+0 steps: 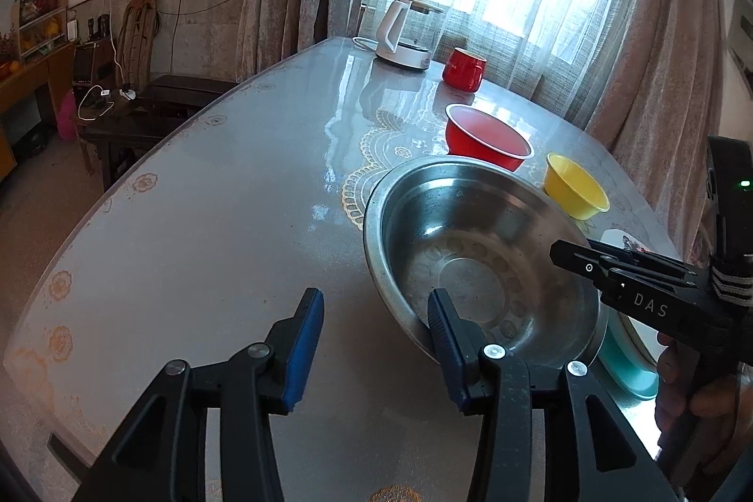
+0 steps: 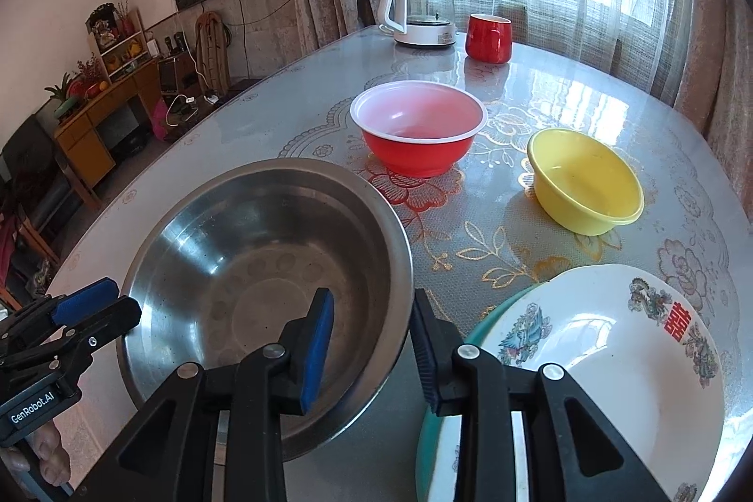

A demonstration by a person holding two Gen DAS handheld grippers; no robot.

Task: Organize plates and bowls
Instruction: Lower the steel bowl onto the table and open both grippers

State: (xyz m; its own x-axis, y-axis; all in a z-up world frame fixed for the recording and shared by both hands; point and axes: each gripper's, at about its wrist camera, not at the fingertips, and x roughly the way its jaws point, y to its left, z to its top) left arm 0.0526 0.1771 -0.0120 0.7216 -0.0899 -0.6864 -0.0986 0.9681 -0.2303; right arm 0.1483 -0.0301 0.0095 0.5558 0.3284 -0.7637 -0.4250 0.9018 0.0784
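Steel round bowl (image 2: pixel 263 266) set empty on glossy floral-patterned table (image 2: pixel 494 234), beside white dragon-printed plate (image 2: pixel 607 351) stacked on teal plate (image 2: pixel 430 431); red double-happiness character printed on plate. "GenRobot.AI" read on left gripper (image 1: pixel 376 316), "DAS" on right gripper (image 2: pixel 372 323). Both straddle bowl rim, jaws parted, nothing gripped. Red plastic bowl (image 2: pixel 419 135), yellow plastic bowl (image 2: pixel 583 182) empty

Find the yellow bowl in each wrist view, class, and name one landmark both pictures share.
Left wrist view: the yellow bowl sits right of centre, behind the steel bowl.
Right wrist view: the yellow bowl sits right of centre, beyond the white plate.
Shared landmark: the red bowl, to its left in both.
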